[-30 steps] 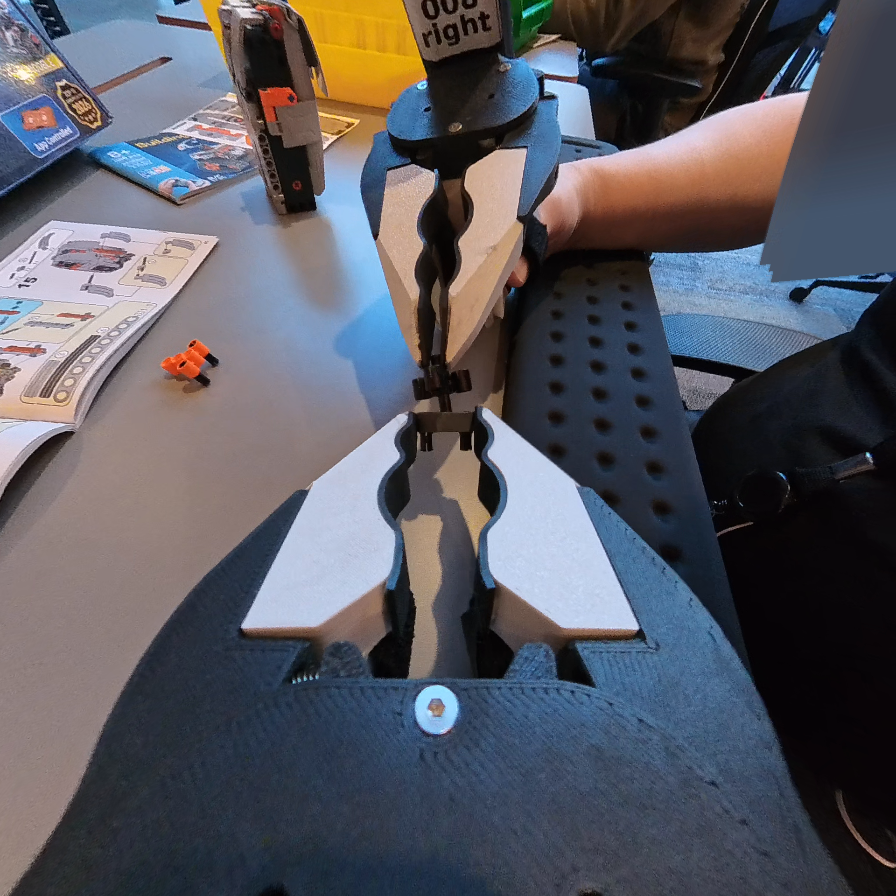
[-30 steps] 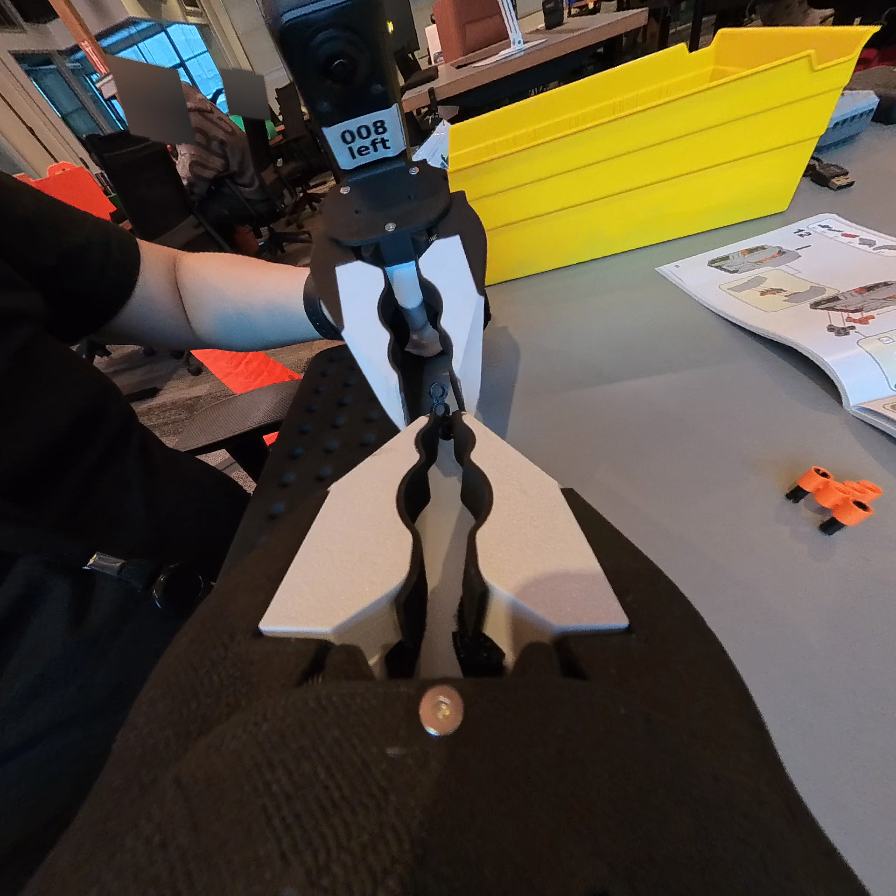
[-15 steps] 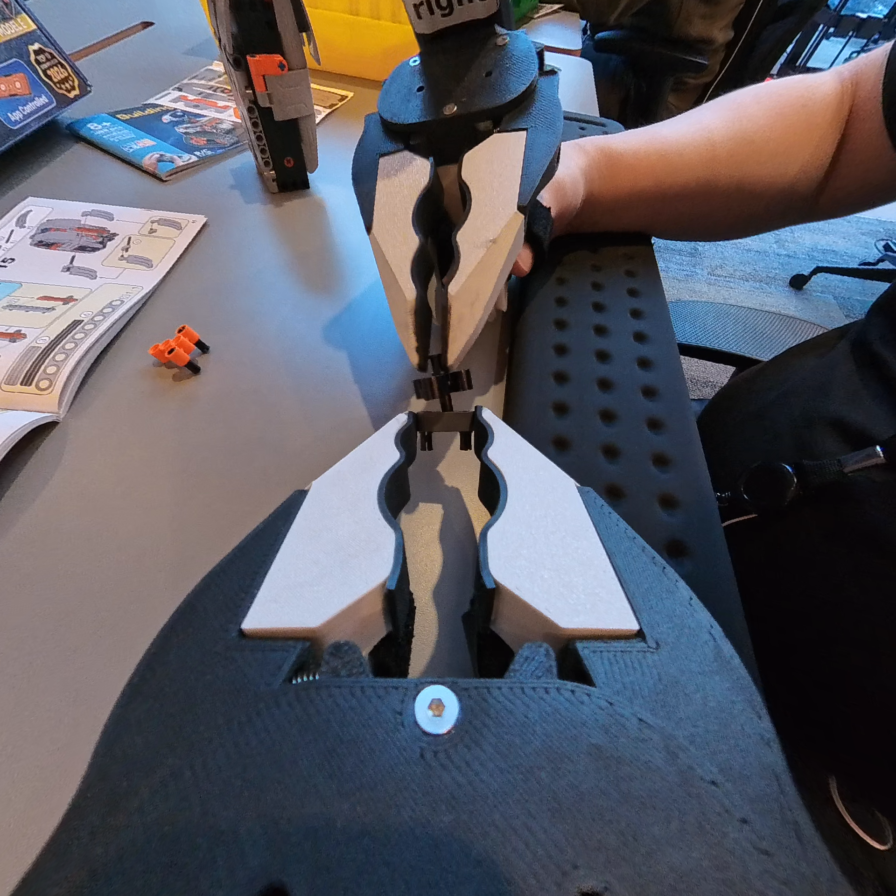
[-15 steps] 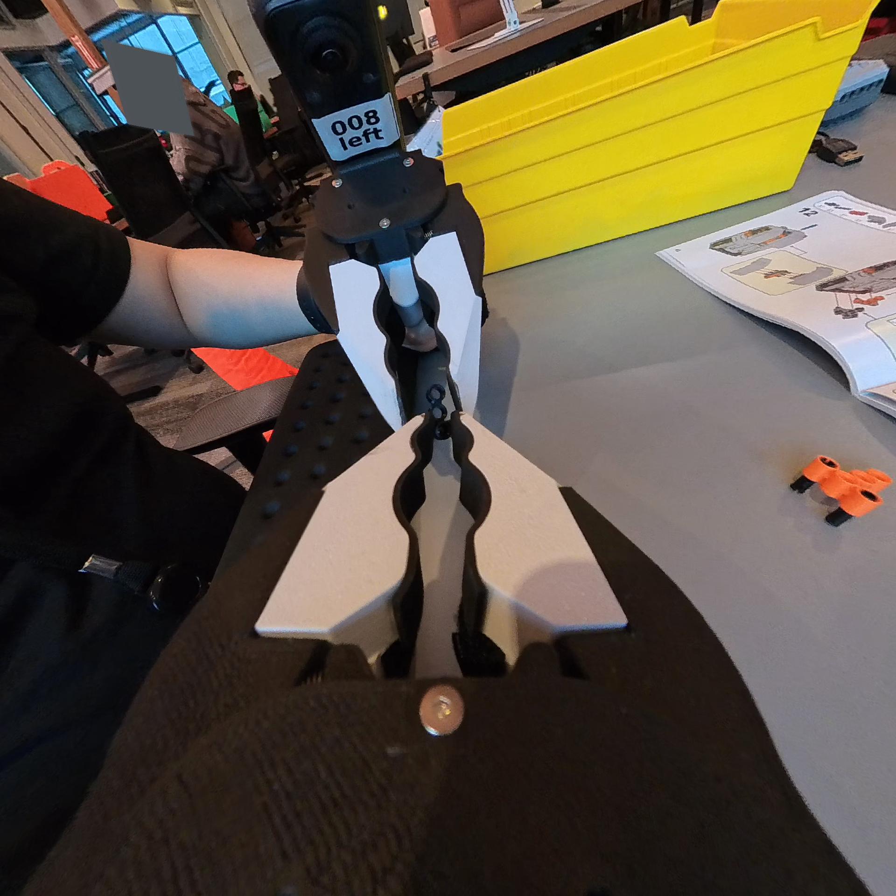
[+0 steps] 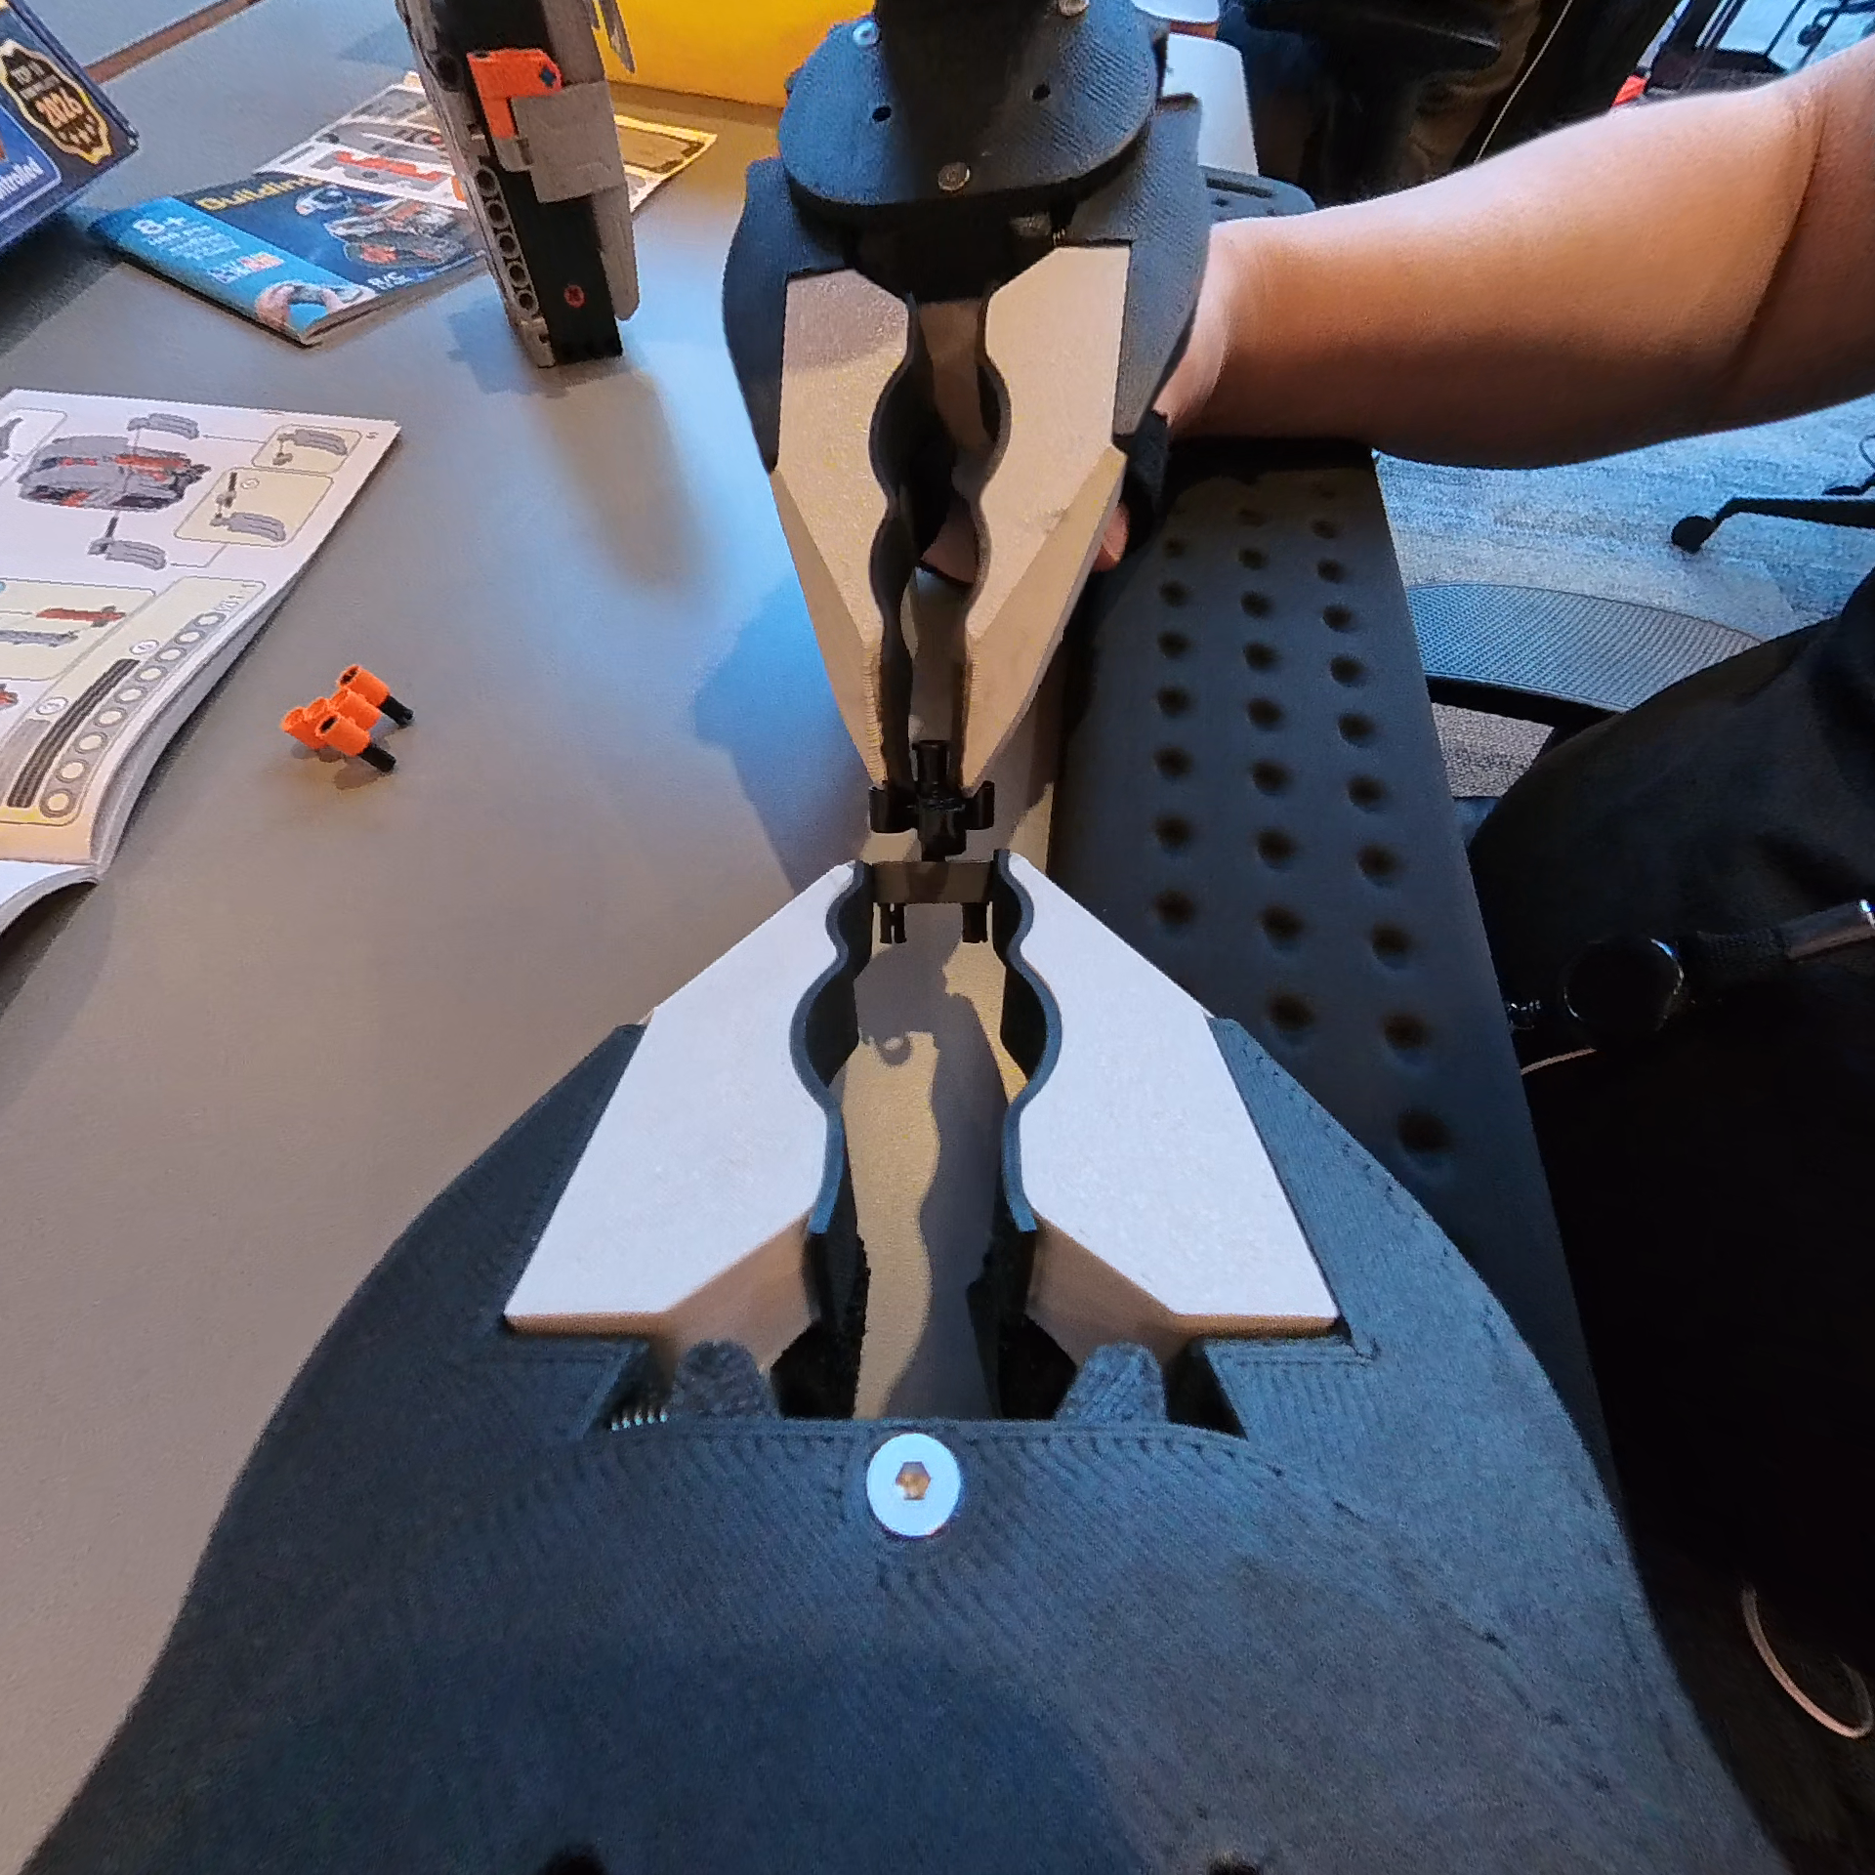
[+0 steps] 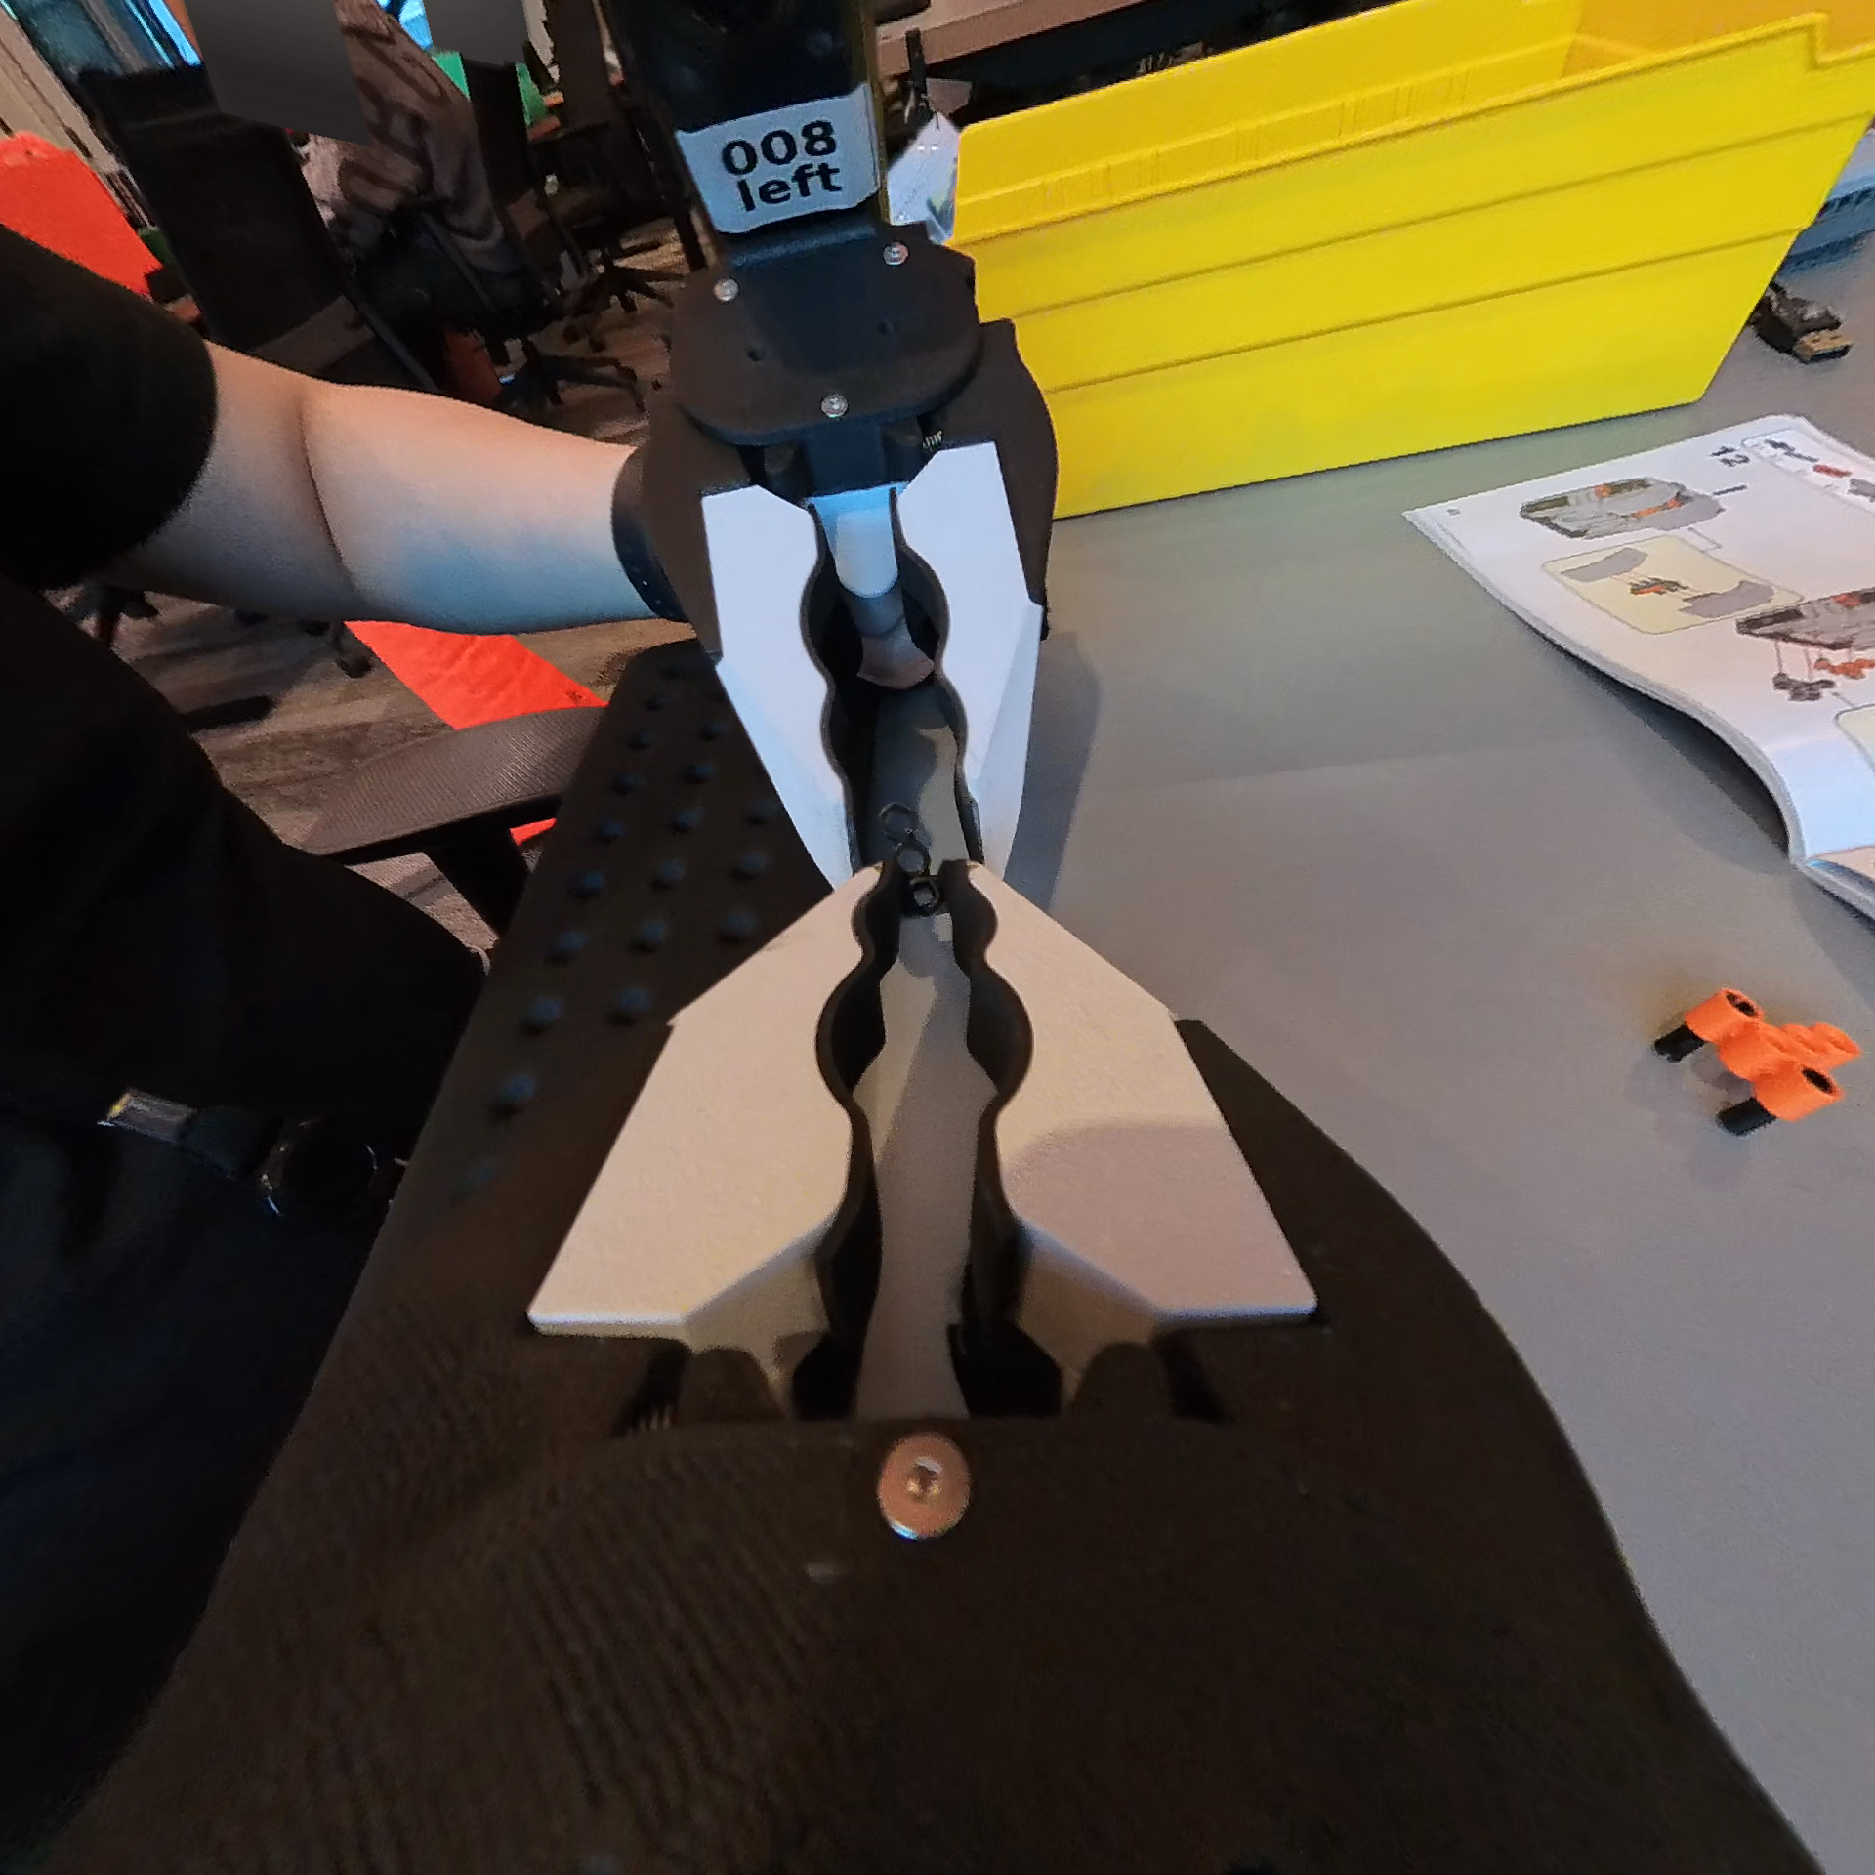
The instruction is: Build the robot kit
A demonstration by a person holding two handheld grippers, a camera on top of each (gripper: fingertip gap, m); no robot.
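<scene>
In the left wrist view my left gripper [image 5: 931, 881] is shut on a short black beam with two pins [image 5: 931, 895], held across its tips. My right gripper [image 5: 925, 773] comes in from above, tip to tip with it, shut on a small black cross-shaped connector [image 5: 928, 807]. The connector's lower stub touches the top of the beam. In the right wrist view my right gripper [image 6: 921, 875] holds the black connector [image 6: 921, 895], and the left gripper [image 6: 913, 837] faces it just beyond. Both are held above the grey table's near edge.
An orange connector with black pins [image 5: 340, 715] lies on the grey table [image 5: 507, 913]; it also shows in the right wrist view [image 6: 1765, 1065]. An open instruction booklet [image 5: 152, 568], a blue booklet [image 5: 294, 244], an upright grey-black model [image 5: 538, 183], a yellow bin [image 6: 1370, 254] and a black perforated pad [image 5: 1268, 761] are around. Left and right tips are no more than a few centimetres apart. The upright grey-black model [image 5: 538, 183] is about 25 cm from both grippers' fingertips.
Both grippers stay tip to tip with their black pieces. The right gripper has come a little closer and stands more upright in the left wrist view; the pair has drifted slightly.
</scene>
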